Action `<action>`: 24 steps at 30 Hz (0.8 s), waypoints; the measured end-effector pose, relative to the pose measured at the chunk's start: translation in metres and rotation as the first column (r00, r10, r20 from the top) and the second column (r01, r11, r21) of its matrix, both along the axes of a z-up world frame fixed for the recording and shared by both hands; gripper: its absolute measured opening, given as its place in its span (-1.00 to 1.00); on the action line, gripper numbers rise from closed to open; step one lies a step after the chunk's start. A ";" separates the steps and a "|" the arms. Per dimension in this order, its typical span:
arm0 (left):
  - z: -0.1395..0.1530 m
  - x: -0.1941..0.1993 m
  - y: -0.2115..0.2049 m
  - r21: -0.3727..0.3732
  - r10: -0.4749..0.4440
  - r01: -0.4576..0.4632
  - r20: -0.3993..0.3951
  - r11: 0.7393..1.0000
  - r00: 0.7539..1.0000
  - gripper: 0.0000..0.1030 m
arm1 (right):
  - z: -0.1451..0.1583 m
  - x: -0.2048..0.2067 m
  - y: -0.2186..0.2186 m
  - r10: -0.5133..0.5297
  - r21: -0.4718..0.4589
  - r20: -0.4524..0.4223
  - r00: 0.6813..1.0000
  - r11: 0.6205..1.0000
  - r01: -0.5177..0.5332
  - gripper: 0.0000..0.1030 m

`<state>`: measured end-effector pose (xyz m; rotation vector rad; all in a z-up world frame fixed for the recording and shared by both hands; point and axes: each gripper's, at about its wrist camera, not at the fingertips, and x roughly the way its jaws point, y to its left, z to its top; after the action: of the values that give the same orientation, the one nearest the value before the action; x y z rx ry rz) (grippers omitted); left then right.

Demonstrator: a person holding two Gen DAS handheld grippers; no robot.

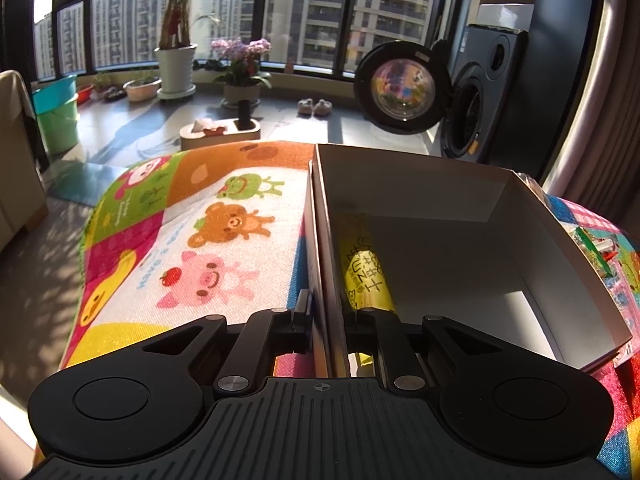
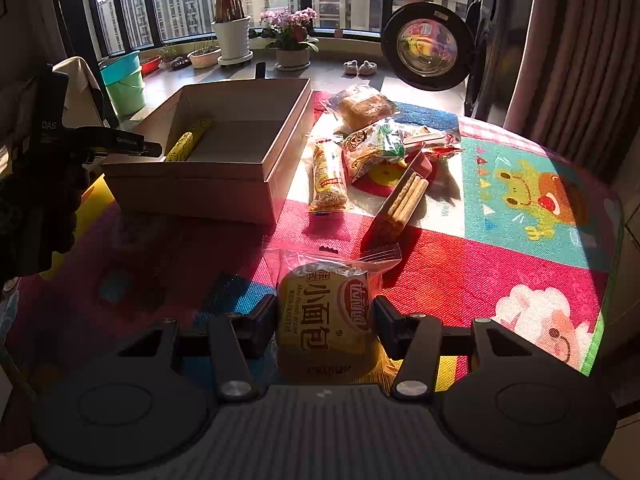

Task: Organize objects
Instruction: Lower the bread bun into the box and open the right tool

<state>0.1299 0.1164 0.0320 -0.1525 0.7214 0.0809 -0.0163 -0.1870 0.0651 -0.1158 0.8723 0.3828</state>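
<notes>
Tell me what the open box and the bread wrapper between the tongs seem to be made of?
The open beige rectangular box looks like matte cardboard: thin, stiff, straight walls. The small yellow bread packet's wrapper, gripped in the right tongs, looks like glossy clear plastic film: it shines, with a crimped serrated seal.

The open cardboard box (image 2: 224, 168) is sitting near the mat's (image 2: 460, 248) left edge, holding a yellow roll (image 2: 188, 142). Wrapped snacks (image 2: 372, 140) are lying beside its right wall.
</notes>
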 end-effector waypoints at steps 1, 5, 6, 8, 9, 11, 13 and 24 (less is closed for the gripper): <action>0.000 0.000 0.000 -0.001 -0.002 0.002 -0.001 1.000 1.000 -0.73 | 0.003 -0.001 0.008 0.027 0.018 -0.005 1.000 0.999 -0.027 0.00; 0.000 0.000 0.001 -0.001 -0.013 0.013 -0.001 1.000 1.000 -0.73 | 0.024 0.007 0.044 0.124 0.093 0.027 0.992 0.988 -0.126 0.00; 0.000 0.000 0.001 -0.003 -0.014 0.014 -0.001 1.000 1.000 -0.73 | 0.030 0.011 0.051 0.129 0.108 0.042 0.991 0.985 -0.133 0.00; 0.000 0.001 0.002 -0.007 -0.012 0.012 -0.001 1.000 1.000 -0.73 | 0.042 0.024 0.065 0.132 0.130 0.092 0.987 0.981 -0.144 0.00; 0.000 0.001 0.002 -0.008 -0.012 0.012 0.000 1.000 1.000 -0.73 | 0.046 0.031 0.071 0.128 0.130 0.117 0.985 0.981 -0.143 0.00; 0.000 0.001 0.002 -0.007 -0.012 0.012 -0.001 1.000 1.000 -0.73 | 0.052 0.049 0.084 0.117 0.140 0.140 0.983 0.981 -0.137 0.00; 0.000 0.001 0.003 -0.009 -0.011 0.011 -0.001 1.000 1.000 -0.73 | 0.054 0.068 0.095 0.103 0.150 0.143 0.984 0.981 -0.125 0.00; -0.001 -0.001 0.006 -0.026 -0.016 0.016 -0.004 1.000 1.000 -0.72 | 0.011 0.145 0.143 0.031 0.238 -0.047 0.998 0.971 -0.019 0.03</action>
<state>0.1288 0.1227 0.0308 -0.1713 0.7281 0.0568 0.1282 -0.0443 0.0766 0.1049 0.8689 0.5128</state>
